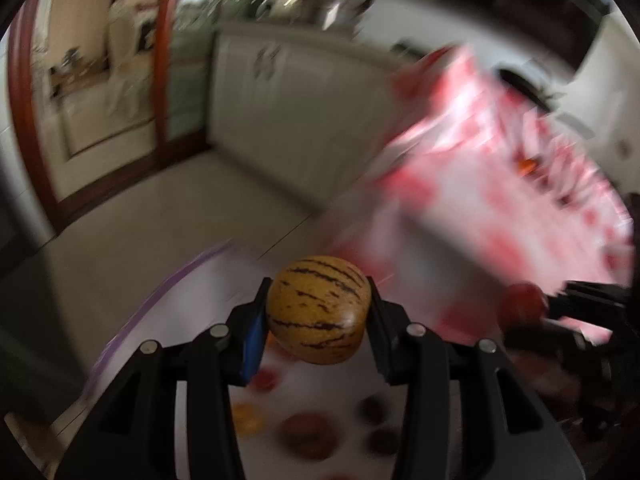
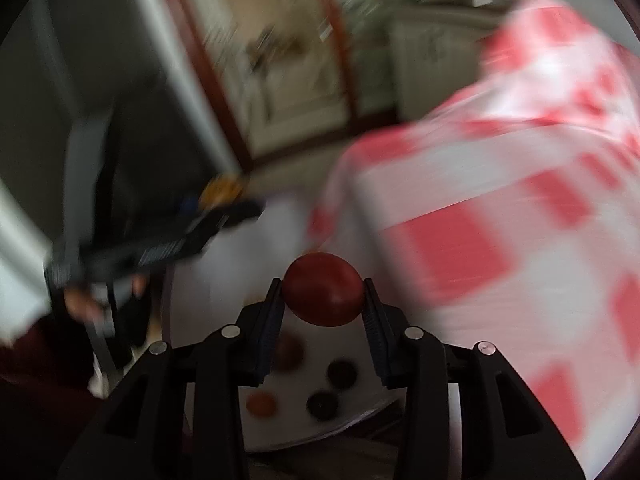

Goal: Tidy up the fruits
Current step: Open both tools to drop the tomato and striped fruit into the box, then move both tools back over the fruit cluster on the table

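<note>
Carrying two fruits above the white plate (image 2: 224, 276)

My left tongs (image 1: 318, 312) pinched a striped yellow fruit (image 1: 318, 310); my right tongs (image 2: 323, 290) pinched a red fruit (image 2: 323, 289).

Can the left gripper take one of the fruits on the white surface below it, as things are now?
Probably not. The left gripper is shut on a yellow striped fruit, so its jaws are full. The small fruits on the white surface lie uncovered below it, so it must first put down the striped one.

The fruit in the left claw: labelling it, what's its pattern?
Yellow-orange fruit with thin dark purple streaks; clearest in the left wrist view.
</note>
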`<state>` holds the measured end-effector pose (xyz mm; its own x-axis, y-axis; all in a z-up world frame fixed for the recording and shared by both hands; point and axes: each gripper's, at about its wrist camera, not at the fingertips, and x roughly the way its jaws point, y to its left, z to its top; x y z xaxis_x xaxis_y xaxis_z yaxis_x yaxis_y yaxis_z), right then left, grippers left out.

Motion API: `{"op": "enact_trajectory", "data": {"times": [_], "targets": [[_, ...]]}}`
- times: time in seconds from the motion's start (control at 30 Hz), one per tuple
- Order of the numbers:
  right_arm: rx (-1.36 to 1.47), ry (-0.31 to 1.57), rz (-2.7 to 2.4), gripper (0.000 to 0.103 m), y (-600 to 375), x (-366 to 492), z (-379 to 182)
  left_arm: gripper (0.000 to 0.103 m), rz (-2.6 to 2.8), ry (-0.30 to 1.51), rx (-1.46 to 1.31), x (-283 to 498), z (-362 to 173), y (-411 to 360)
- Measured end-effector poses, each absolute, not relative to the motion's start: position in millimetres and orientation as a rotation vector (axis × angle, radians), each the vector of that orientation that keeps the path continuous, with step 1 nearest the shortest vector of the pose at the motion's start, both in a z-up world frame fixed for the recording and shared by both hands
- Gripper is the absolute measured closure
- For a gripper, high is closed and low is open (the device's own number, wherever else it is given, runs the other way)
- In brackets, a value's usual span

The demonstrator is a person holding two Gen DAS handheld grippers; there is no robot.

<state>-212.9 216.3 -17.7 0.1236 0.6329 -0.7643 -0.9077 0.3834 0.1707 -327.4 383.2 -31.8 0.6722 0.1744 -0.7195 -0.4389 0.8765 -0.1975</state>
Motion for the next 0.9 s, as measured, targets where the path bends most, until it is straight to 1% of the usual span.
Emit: {"op": "enact_trajectory", "data": {"times": [0.17,0.27,0.43,0.53,0.57,0.6,0.63,0.67,0.7,0.73,0.8,0.87,0.9], "targets": [[-0.735,0.965,1.131,0.064,279,-243,-95,0.059,0.452,1.001,-0.464,-325,-94,419],[-0.862,0.989,1.044,0.064,296,-242,-132,0.059,0.48,1.058,-0.502,-324,-117,428],[-0.937,1.01,0.962,0.064,307,-235,-163,0.059,0.548,1.112,-0.531,-325,-140,438],[-0.973,0.987,0.98,0.063,310,-243,-164,0.059,0.571,1.153,-0.509,-323,-146,438],[-0.974,0.982,0.983,0.062,311,-245,-163,0.059,0.572,1.162,-0.501,-322,-146,437],[-0.977,0.977,0.98,0.055,311,-248,-163,0.058,0.57,1.166,-0.497,-322,-147,436],[-0.977,0.968,0.977,0.05,309,-250,-161,0.056,0.57,1.169,-0.492,-322,-147,434],[-0.972,0.965,0.98,0.049,304,-246,-159,0.051,0.575,1.168,-0.494,-321,-147,435],[-0.973,0.956,0.981,0.045,301,-248,-156,0.042,0.587,1.165,-0.491,-321,-146,430],[-0.979,0.94,0.983,0.041,298,-251,-150,0.037,0.603,1.159,-0.494,-321,-143,429],[-0.975,0.864,1.012,0.038,289,-258,-126,0.033,0.611,1.149,-0.498,-321,-133,427],[-0.906,0.801,1.069,0.032,275,-266,-93,0.028,0.639,1.082,-0.469,-320,-107,423],[-0.863,0.774,1.099,0.029,266,-268,-76,0.024,0.658,1.045,-0.449,-319,-95,419]]}}
